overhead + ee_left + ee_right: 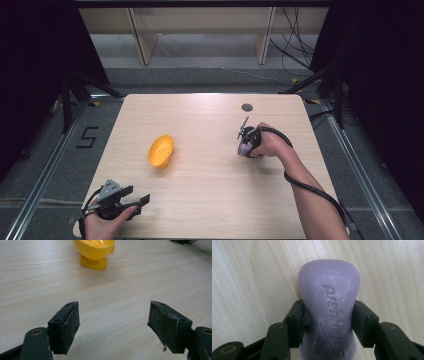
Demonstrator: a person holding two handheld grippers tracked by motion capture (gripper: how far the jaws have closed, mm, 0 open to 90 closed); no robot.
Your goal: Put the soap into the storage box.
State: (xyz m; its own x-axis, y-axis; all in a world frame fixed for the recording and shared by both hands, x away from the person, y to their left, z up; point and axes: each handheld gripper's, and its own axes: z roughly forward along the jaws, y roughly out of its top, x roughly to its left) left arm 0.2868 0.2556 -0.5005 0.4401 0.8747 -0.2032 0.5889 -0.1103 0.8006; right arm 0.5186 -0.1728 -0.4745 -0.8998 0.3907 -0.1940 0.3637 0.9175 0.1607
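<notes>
- Left tongs (113,322) stood wide apart, nothing between the pads (71,326).
- Bare pale-wood worktop (112,290) under them.
- Yellow footed cup (94,252) stood upright, well ahead of the tongs.

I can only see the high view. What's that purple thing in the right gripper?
Observer: A purple bar of soap with letters pressed into it.
Operator: Is it squeezed tight?
Observer: Yes, the right gripper has both pads against its sides.
Operator: Does the left gripper have anything?
Observer: No, the left gripper is open over bare table.
Operator: What's it pointing at?
Observer: The yellow soap dish, which stands on a small foot.
</notes>
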